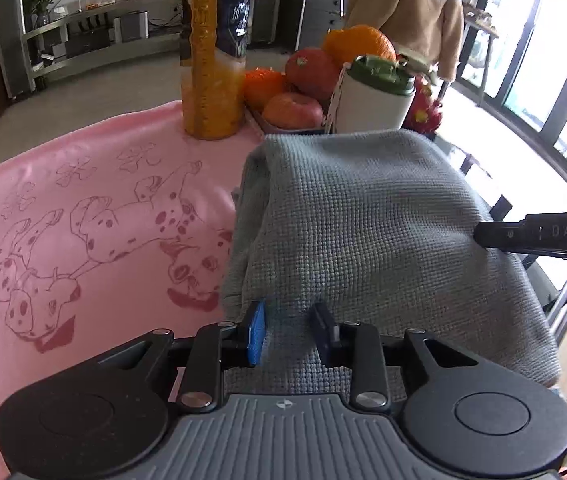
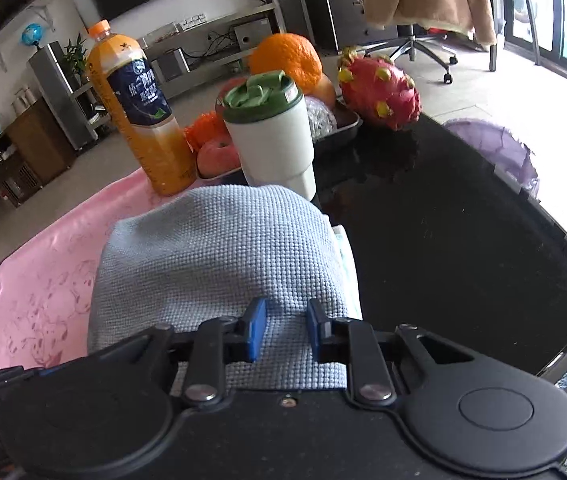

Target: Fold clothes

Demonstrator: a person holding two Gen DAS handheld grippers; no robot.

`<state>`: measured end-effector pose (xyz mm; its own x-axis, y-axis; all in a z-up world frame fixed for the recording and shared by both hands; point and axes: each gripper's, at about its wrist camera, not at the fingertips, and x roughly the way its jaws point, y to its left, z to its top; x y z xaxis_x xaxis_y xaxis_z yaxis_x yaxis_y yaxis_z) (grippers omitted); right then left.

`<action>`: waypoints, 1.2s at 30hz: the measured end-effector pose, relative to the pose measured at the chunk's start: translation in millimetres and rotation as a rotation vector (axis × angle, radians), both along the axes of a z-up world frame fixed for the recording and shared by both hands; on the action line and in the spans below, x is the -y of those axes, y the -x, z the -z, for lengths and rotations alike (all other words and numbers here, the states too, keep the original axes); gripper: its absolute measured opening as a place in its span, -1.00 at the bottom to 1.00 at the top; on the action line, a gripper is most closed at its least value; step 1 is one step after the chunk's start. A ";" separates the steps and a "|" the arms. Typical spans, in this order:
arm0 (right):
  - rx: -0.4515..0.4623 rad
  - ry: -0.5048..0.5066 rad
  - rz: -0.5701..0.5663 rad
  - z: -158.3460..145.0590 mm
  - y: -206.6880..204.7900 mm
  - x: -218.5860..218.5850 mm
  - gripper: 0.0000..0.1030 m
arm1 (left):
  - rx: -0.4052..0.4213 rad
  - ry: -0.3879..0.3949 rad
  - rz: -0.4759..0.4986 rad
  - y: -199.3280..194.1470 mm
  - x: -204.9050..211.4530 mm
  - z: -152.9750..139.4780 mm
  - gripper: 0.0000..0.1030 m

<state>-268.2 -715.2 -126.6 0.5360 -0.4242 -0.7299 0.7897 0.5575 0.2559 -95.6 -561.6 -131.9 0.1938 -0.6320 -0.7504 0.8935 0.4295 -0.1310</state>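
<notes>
A folded grey-blue waffle-knit cloth (image 1: 363,220) lies on a pink sheet printed with spotted dogs (image 1: 83,220). My left gripper (image 1: 289,332) is at the cloth's near edge, open. Its blue-padded fingers (image 1: 256,332) stand apart and the knit shows in the gap between them. In the right wrist view the same cloth (image 2: 219,248) looks like a rounded pad, with the pink sheet (image 2: 43,280) to its left. My right gripper (image 2: 282,330) is also open over the near edge, with fabric showing between its pads. Neither gripper pinches a fold.
Behind the cloth stand an orange juice bottle (image 2: 135,120) and a white cup with a green lid (image 2: 271,136). A tray of fruit (image 2: 339,128) and a dragon fruit (image 2: 379,92) are there too. The black table (image 2: 463,240) stretches to the right. A black bar of the other tool (image 1: 543,236) crosses the cloth's right side.
</notes>
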 end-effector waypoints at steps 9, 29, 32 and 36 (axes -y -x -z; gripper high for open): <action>0.190 0.060 0.035 -39.0 8.8 6.5 -0.53 | -0.009 0.192 -0.027 -10.6 19.8 -53.7 -0.45; 0.190 -0.013 0.078 3.1 -24.9 40.5 -0.59 | -0.053 0.064 -0.142 -39.4 67.8 -7.8 0.00; 0.189 -0.036 0.078 -5.6 -8.5 26.3 -0.41 | -0.058 0.104 -0.099 -29.4 27.7 -30.2 -0.16; 0.164 -0.079 0.078 -18.9 18.8 1.0 -0.26 | -0.034 0.068 -0.046 -11.5 -10.7 -32.1 -0.24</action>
